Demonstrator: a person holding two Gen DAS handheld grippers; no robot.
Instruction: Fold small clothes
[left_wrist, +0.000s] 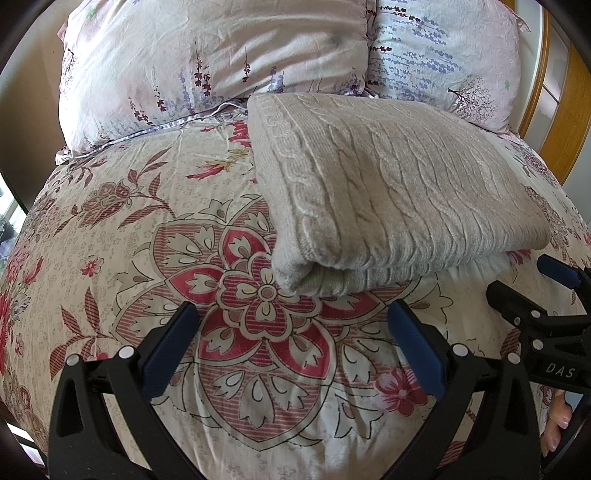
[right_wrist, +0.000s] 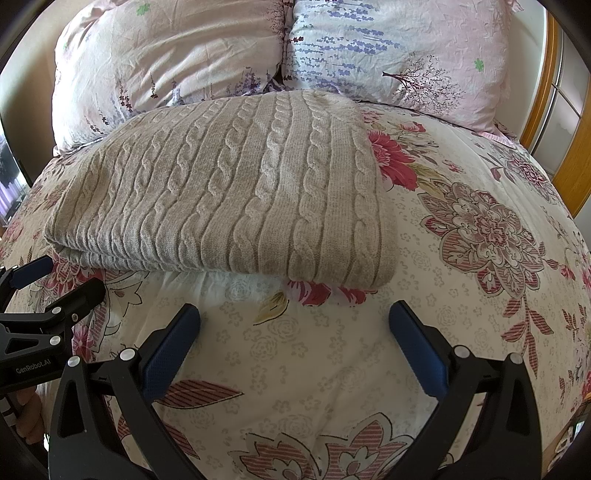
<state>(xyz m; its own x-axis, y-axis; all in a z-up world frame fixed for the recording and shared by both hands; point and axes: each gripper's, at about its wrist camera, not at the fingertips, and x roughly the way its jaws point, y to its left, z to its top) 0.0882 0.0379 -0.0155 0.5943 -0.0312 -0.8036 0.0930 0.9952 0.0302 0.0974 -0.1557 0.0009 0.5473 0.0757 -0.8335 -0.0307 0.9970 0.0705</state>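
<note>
Beige cable-knit sweater (right_wrist: 229, 188) lies folded on the floral bedspread (right_wrist: 461, 295), its far edge just before two pillows (right_wrist: 177, 48) (both flower-printed). The left tongs (left_wrist: 291, 332) and right tongs (right_wrist: 293, 332) hover near its front edge, both spread wide, holding nothing.

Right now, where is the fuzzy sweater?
The folded sweater lies on the flowery bedspread, just before the pillows, ahead of both open grippers.

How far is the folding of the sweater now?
Mostly done: the sweater lies folded in layers on the bedspread. Nothing is in hand: the left gripper and right gripper are open, apart from it. No other unfolded clothes are visible.
</note>
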